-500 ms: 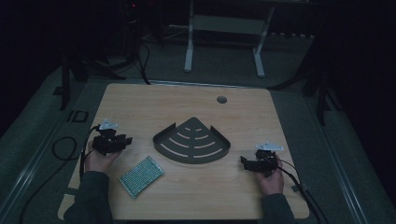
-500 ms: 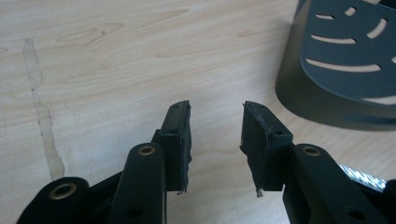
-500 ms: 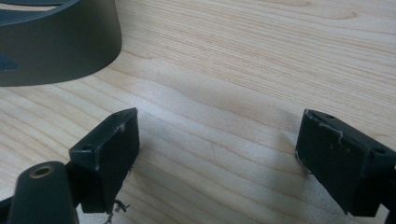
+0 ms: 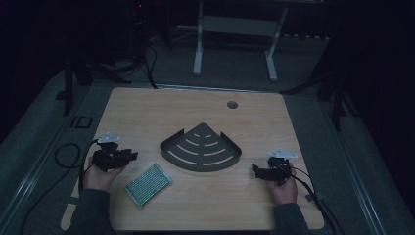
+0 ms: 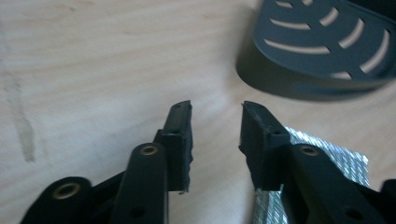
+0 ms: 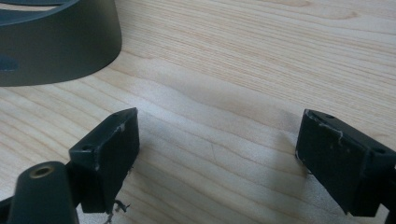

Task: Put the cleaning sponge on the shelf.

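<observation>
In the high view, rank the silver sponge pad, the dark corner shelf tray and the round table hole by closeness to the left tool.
From the left tool:
1. Silver sponge pad, just beside it toward the near edge.
2. Dark corner shelf tray, at the table's middle.
3. Round table hole, far side, past the tray.

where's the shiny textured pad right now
In the high view the shiny textured pad lies flat near the table's front edge, left of centre, between the left gripper and the dark fan-shaped tray, touching neither.
</observation>
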The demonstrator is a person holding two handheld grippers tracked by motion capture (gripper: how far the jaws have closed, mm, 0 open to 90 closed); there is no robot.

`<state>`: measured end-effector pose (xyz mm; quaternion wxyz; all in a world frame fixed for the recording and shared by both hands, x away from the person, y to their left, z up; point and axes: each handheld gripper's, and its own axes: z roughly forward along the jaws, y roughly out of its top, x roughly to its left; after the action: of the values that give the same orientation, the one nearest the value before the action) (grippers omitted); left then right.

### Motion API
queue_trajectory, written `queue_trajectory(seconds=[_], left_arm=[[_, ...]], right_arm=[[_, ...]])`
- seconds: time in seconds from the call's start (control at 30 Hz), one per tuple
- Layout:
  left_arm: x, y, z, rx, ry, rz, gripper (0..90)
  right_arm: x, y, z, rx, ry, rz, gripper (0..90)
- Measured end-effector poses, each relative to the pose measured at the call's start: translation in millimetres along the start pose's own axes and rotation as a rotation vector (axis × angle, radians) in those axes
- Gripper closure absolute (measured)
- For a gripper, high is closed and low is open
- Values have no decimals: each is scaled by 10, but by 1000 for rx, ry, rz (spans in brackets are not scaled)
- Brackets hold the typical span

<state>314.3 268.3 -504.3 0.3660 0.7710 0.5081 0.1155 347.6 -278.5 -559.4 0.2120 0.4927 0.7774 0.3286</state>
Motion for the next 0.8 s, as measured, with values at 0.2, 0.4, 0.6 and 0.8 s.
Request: queue_trajectory(seconds=[0.2,0.4,0.6,0.8], left_arm=[[-166,-102,-7,60,-28,34,751],[-326,-195,-8,100,-43,84,840],[-451,-271,13,139,-52,115,882],[-556,-328,42,191,-36,164,898]], right_arm=[[0,0,0,0,0,0,132],[1,0,0,1,0,1,131],[0,0,0,1,0,0,132],[0,0,0,0,0,0,131]])
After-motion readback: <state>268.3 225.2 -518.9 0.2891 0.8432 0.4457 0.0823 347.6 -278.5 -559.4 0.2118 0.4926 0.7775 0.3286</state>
